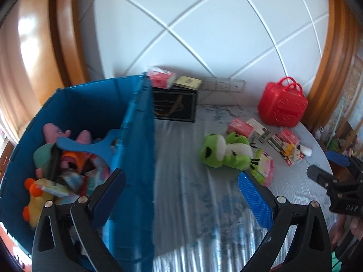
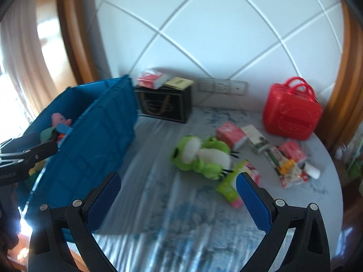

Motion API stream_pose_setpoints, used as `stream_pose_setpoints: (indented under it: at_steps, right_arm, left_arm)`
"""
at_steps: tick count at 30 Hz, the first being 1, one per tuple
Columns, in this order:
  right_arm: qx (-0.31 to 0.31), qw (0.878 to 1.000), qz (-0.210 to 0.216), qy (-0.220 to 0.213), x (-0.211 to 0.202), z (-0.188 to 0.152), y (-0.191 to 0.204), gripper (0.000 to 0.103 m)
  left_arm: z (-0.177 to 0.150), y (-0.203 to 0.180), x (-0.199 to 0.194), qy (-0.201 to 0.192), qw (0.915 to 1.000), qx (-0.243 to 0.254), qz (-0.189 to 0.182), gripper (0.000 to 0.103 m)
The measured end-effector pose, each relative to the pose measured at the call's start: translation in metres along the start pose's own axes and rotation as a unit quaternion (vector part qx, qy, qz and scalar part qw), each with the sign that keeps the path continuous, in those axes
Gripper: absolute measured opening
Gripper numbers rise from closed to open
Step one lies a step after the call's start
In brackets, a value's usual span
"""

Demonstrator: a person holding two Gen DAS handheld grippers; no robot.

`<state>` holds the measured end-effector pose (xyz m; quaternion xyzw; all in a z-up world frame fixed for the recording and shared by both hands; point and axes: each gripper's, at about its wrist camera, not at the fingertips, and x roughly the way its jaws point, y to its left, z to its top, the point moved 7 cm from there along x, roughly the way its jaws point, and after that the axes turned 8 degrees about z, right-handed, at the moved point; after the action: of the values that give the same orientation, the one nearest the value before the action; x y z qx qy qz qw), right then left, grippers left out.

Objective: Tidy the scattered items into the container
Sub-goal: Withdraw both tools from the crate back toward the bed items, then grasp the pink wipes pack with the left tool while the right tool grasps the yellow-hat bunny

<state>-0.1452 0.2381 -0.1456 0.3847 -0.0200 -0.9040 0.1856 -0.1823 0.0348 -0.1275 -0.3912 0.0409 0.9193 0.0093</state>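
Beside the blue bin (image 1: 138, 136), the left gripper (image 1: 181, 195) is hovering with jaws wide apart and empty, one finger over the bin's toys. Across the table (image 2: 181, 226), the right gripper (image 2: 178, 195) is likewise gaping, empty, facing the green frog (image 2: 199, 156), which is lying among small boxes near the red case (image 2: 292, 113). A good grasp probably means closing across the frog's soft body, clear of the green packet (image 2: 229, 185) touching it.

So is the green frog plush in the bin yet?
Out. The green frog plush lies on the table, beside the blue bin.
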Motion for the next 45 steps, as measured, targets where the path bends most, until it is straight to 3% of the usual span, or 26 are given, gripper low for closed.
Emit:
stream_pose_setpoints:
  at_steps: [9,21,29,34,38,45]
  right_arm:
    - [0.054,0.997,-0.044,0.032,-0.011,-0.038,-0.146,0.103]
    - [0.091,0.99,-0.085,0.067,-0.014,-0.07,-0.292,0.103]
    - [0.108,0.984,-0.093,0.103,0.007,-0.109,-0.341,0.103]
    - [0.103,0.982,-0.094,0.13,0.033,-0.135,-0.362,0.103]
    - [0.09,0.981,-0.098,0.138,0.061,-0.142,-0.388,0.103]
    - [0.071,0.984,-0.099,0.132,0.12,-0.129,-0.437,0.103]
  left_arm:
    - [-0.013,-0.135,0.048,0.033,0.9978,0.043,-0.039,0.101]
    - [-0.058,-0.276,0.144,0.075,0.9887,0.085,-0.099,0.101]
    - [-0.094,-0.334,0.251,0.122,0.9808,0.078,-0.13,0.101]
    - [-0.105,-0.348,0.312,0.141,0.9821,0.063,-0.108,0.101]
    - [-0.097,-0.361,0.341,0.135,0.9834,0.071,-0.098,0.101]
    - [-0.103,-0.384,0.363,0.125,0.98,0.132,-0.081,0.102]
